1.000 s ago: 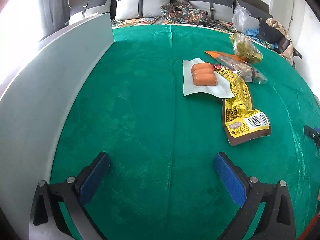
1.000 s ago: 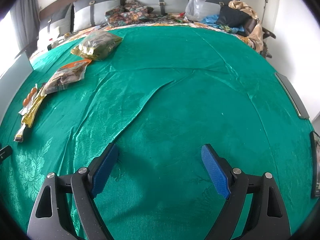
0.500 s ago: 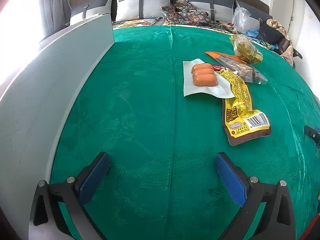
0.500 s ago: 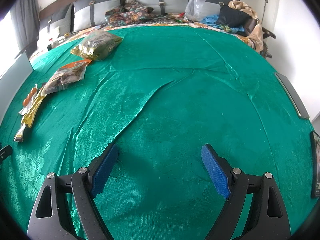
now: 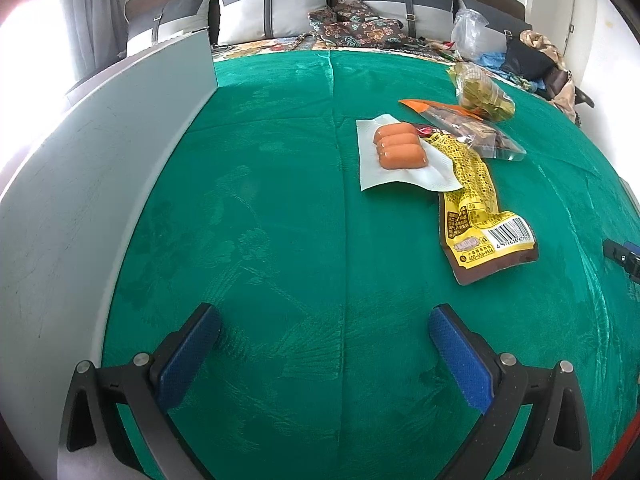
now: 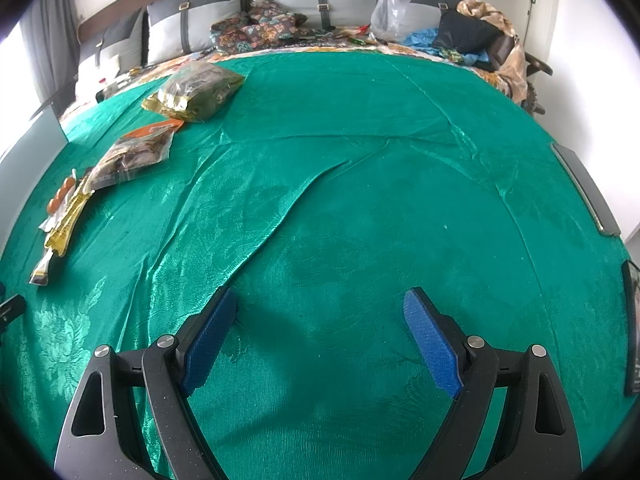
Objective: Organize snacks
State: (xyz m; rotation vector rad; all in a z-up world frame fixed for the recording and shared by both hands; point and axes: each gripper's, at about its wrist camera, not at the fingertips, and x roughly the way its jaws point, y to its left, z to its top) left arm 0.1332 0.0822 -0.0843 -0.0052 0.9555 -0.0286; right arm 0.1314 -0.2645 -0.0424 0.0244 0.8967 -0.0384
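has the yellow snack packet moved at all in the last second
No. The yellow snack packet still lies half under the white sausage pack, same spot on the green cloth.

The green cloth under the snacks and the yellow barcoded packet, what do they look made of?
The green cloth looks like a satiny woven fabric: it shines in patches, shows a leafy woven pattern and lies in soft folds. The yellow barcoded packet looks like glossy printed plastic film, crinkled and flat; foil lining cannot be told.
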